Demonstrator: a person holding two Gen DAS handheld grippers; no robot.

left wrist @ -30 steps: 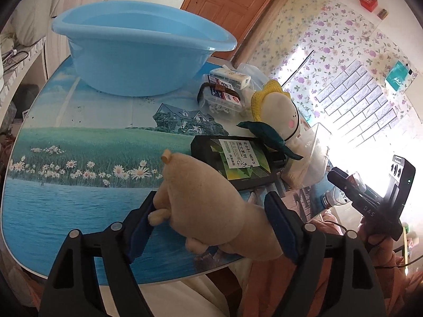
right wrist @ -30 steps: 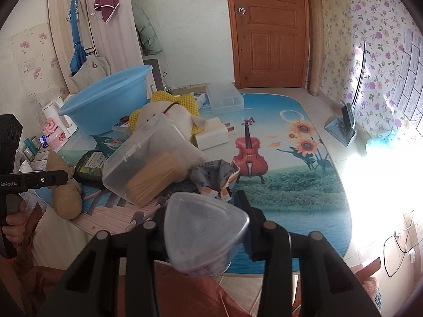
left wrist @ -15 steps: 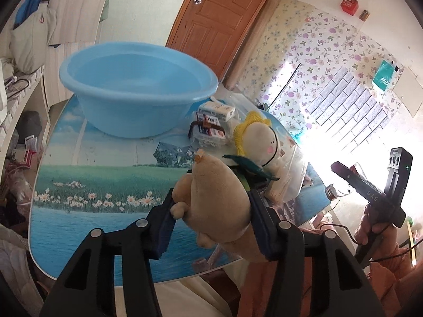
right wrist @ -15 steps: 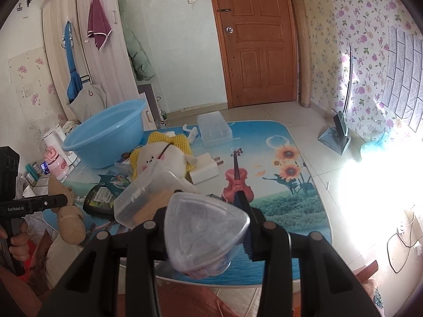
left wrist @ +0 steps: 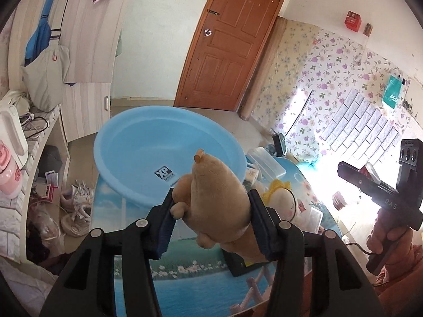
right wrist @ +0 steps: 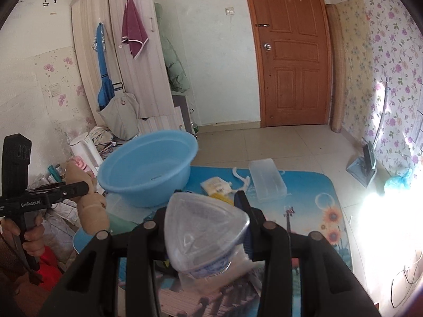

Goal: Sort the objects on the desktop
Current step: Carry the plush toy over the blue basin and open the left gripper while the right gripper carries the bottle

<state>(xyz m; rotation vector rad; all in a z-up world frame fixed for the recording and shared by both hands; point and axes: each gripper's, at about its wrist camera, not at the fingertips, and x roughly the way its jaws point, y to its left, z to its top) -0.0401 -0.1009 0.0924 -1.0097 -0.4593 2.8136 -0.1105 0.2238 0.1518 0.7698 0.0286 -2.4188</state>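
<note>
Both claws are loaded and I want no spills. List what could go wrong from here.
1. The left claw grips the plush only at its middle; it is soft and may slip out short of the basin.
2. The right claw pinches a smooth clear tub by its sides; it could pop loose.
3. Both hands head for one basin, and the clear box and doll sit close to it; a low pass could knock them.

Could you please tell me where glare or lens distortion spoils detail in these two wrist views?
Left wrist view: sunlight through the window washes out the table's right part beside the yellow-hooded plush doll; the brown wooden door leans and bows. Right wrist view: a white glare patch burns out the floor at right; the clear triangular plastic container close to the lens stays readable.
</note>
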